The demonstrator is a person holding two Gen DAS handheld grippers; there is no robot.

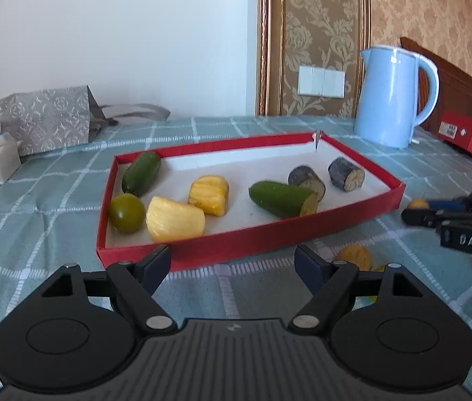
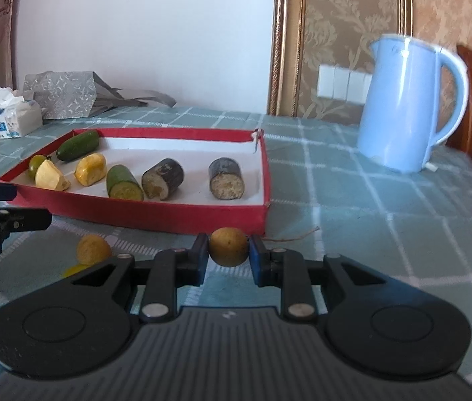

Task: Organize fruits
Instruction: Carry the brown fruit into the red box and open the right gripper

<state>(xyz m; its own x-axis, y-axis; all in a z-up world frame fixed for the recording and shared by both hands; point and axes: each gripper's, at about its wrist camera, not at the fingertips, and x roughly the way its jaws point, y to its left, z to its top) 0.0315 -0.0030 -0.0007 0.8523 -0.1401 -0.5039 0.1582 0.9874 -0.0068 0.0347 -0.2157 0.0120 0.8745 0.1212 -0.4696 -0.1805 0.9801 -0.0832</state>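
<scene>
Kettle [image 2: 406, 113] right of tray [image 2: 155, 210] (behind)

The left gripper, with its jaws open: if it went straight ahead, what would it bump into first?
Probably the red tray's near wall; the left gripper aims at it, with nothing between.

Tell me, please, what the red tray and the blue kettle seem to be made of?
The red tray looks like matte cardboard, perhaps a box lid: thin straight walls, a plain white inside, and a frayed far corner. The blue kettle has a smooth, glossy skin with soft window reflections and a moulded white-edged handle; that suggests plastic, though painted metal cannot be ruled out.
</scene>
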